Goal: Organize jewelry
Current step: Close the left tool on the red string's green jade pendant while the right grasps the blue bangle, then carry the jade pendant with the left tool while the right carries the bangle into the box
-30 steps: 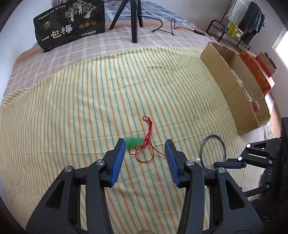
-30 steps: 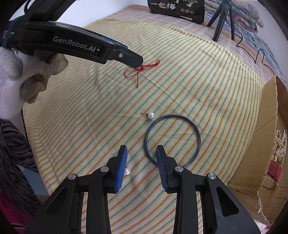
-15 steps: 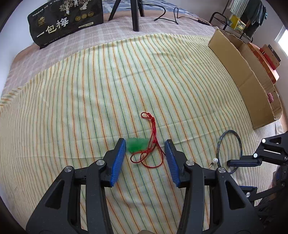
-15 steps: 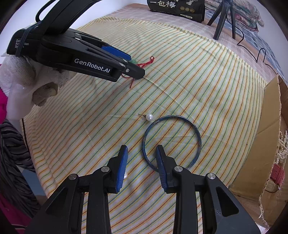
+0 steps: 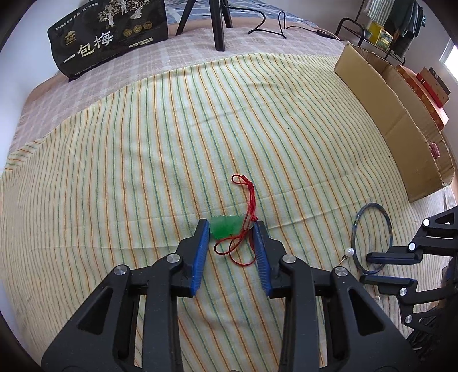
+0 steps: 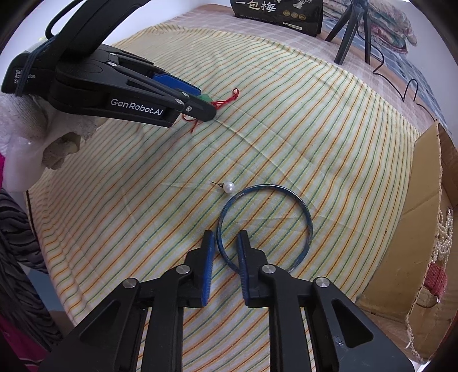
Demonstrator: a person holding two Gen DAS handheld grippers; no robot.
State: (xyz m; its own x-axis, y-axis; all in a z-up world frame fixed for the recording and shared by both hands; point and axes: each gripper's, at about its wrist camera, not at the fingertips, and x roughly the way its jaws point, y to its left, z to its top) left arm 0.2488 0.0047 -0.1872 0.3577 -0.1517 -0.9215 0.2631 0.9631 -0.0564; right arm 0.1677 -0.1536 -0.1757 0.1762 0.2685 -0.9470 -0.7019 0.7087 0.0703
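Bed with a striped yellow-green-orange cloth (image 5: 143, 160) spread over a checked cover; black snack bag (image 5: 111, 34) with Chinese print and a tripod (image 5: 217, 23) at the far edge, black cable (image 5: 274, 25) beside the tripod. Cardboard box (image 5: 380, 114) along the right edge of the cloth, pearl strand (image 6: 442, 237) and a red strap (image 6: 435, 276) inside it in the right wrist view. Left gripper (image 5: 230, 231) low over the cloth, blue-padded fingers (image 5: 200, 251) spread apart, released, nothing gripped; green pendant (image 5: 224, 227) on a red cord (image 5: 246, 206) lies on the cloth between the fingertips, pendant next to the left pad, cord loops trailing between the fingers and its knotted end stretching ahead of them. Cannot tell whether the pads touch the pendant. Right gripper (image 6: 224, 240) down at the cloth, fingers (image 6: 207, 266) part-open, straddling the near rim of the blue bangle (image 6: 264, 226): one finger outside the ring, the other inside; rim sits in the gap, not pinched. Bangle flat on the cloth, near the box. Pearl stud earring (image 6: 229, 187) lies just beside the bangle's far-left rim, pin pointing away from it. Second small pearl (image 5: 377, 298) barely visible near the right gripper in the left wrist view. White-gloved hand (image 6: 34, 137) holds the left gripper handle.
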